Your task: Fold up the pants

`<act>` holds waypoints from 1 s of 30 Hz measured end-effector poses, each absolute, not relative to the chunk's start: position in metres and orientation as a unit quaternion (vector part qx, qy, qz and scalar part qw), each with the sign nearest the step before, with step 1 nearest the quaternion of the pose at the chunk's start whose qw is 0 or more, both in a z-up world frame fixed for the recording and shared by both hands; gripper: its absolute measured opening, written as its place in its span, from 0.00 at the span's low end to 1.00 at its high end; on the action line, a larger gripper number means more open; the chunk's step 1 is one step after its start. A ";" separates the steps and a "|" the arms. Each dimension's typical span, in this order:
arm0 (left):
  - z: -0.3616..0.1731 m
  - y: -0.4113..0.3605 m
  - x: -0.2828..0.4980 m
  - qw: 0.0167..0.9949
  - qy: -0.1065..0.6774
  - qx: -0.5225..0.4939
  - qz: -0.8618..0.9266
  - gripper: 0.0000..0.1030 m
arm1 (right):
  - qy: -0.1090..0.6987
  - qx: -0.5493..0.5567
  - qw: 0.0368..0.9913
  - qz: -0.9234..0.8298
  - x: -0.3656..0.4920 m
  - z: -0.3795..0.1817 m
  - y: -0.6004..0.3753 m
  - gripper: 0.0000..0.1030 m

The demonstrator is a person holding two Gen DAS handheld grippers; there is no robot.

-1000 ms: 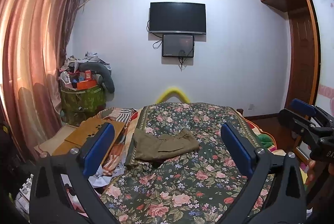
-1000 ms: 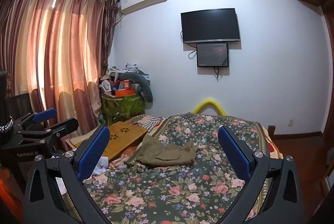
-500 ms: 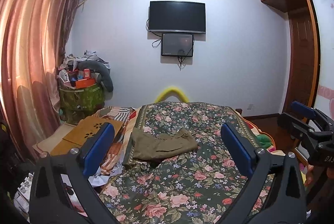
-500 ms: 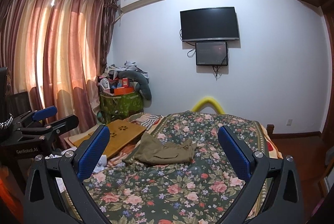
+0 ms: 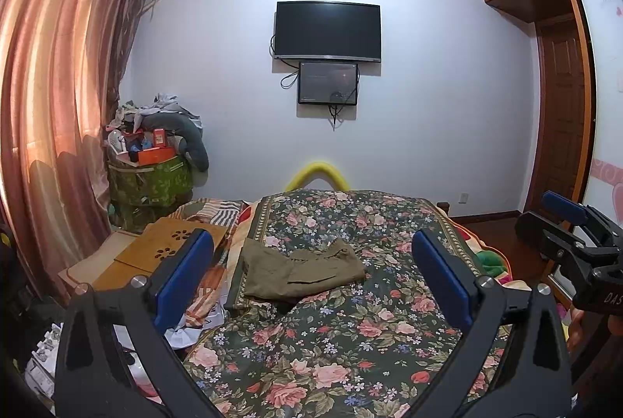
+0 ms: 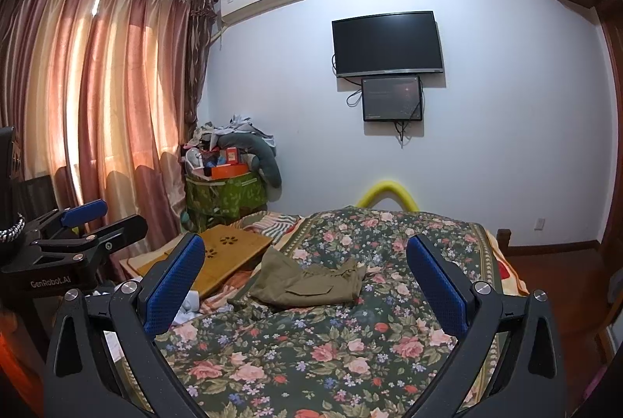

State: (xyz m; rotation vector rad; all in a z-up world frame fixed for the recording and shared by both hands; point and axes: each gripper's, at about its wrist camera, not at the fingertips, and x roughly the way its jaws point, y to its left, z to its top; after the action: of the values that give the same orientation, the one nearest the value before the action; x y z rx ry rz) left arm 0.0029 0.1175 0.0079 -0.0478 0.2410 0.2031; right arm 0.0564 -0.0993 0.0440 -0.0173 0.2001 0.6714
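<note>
On the floral bed point(image 5: 350, 332), soft, light olive pants point(image 5: 300, 272) lie bunched, best pinched at the waistband, as left claw point(image 5: 311, 278) and right claw point(image 6: 307, 281) hover open, empty.

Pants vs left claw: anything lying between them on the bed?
Nothing but bare floral bedspread. In the left wrist view the open left claw frames the olive pants farther up the bed, untouched. The right wrist view shows the same.
</note>
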 end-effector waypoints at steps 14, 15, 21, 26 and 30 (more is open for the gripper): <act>0.010 0.112 0.002 0.989 0.117 -0.021 0.089 1.00 | 0.095 -0.004 0.940 0.326 0.055 0.045 -0.102 1.00; 0.010 0.112 0.001 0.989 0.116 -0.021 0.090 1.00 | 0.095 -0.004 0.941 0.326 0.055 0.045 -0.102 1.00; 0.010 0.111 0.001 0.989 0.119 -0.019 0.081 1.00 | 0.096 -0.003 0.941 0.325 0.054 0.045 -0.103 1.00; 0.008 0.109 0.003 0.989 0.124 -0.021 0.074 1.00 | 0.096 -0.003 0.941 0.324 0.054 0.045 -0.102 1.00; 0.007 0.107 0.005 0.989 0.124 -0.022 0.074 1.00 | 0.098 -0.004 0.941 0.323 0.056 0.043 -0.102 1.00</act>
State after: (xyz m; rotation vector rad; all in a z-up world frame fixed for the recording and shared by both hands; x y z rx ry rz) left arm 0.0054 0.1072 0.0075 -0.0433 0.2490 0.1487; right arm 0.0557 -0.1019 0.0430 -0.0076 0.2005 0.6587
